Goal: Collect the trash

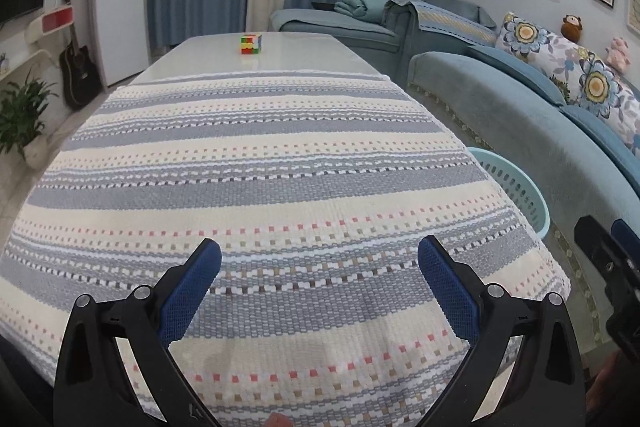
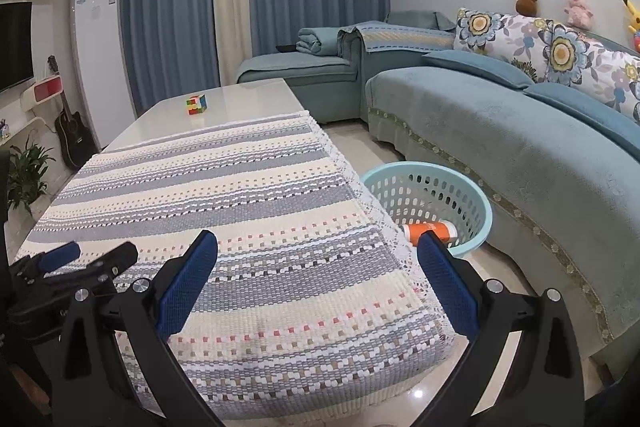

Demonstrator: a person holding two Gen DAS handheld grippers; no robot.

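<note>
Tabletop [image 2: 248, 99] under striped cloth [image 1: 256, 187] shows no trash. Light-blue basket [image 2: 476, 199] on floor holds orange bottle [image 2: 434, 229]. Left tool [image 1: 320, 259] and right tool [image 2: 318, 251] both spread, empty. Risk: Rubik's cube [image 1: 251, 44] mistaken for trash.

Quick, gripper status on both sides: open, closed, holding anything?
Left gripper: open, holding nothing, over the cloth.
Right gripper: open, holding nothing, near the basket.
</note>
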